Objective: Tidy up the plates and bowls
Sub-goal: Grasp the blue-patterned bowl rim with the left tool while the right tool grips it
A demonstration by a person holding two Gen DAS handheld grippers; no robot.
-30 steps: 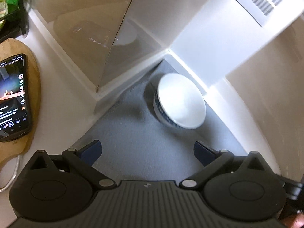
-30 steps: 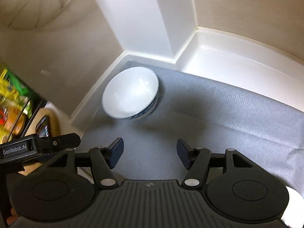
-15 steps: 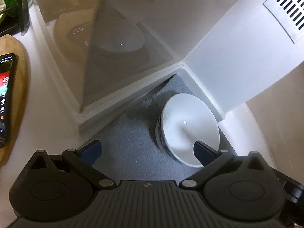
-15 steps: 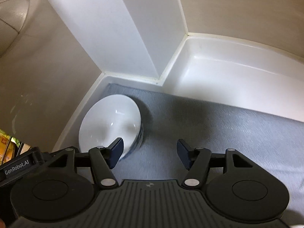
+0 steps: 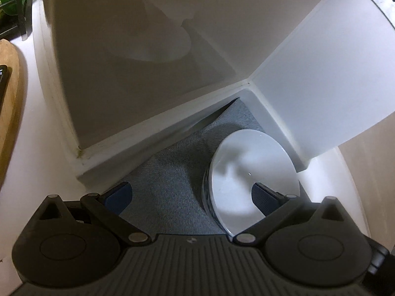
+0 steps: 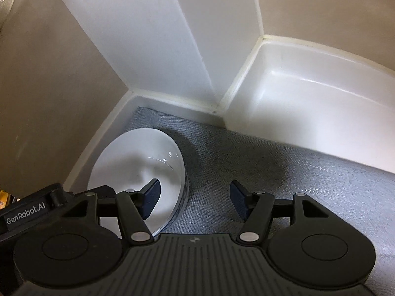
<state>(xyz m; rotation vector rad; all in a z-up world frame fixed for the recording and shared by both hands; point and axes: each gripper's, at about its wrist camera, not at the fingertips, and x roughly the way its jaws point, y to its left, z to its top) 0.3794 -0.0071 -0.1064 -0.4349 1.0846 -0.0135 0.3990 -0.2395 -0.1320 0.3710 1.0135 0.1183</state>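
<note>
A white bowl (image 5: 251, 172) with a blue pattern on its outside sits on a grey mat (image 5: 167, 185), tucked into a corner of white walls. My left gripper (image 5: 192, 194) is open. Its right finger (image 5: 265, 197) hangs over the bowl's inside and its left finger (image 5: 118, 194) over the mat, so the bowl's left rim lies between them. In the right wrist view the bowl (image 6: 138, 165) is at lower left. My right gripper (image 6: 195, 193) is open too, its left finger (image 6: 151, 192) above the bowl's inside and the other above the mat (image 6: 271, 167). No pad presses on the rim.
A white square post (image 6: 172, 49) and glossy walls close in behind the bowl. A white ledge (image 6: 308, 113) lies right of the mat. A wooden board (image 5: 7, 111) with a phone (image 5: 3, 74) is far left. The left gripper's body (image 6: 24, 214) sits close beside my right one.
Both grippers came down and closer to the bowl. It has slid from mid-frame to the fingers, and one finger of each gripper now hangs over its inside. The jaws kept their width.
</note>
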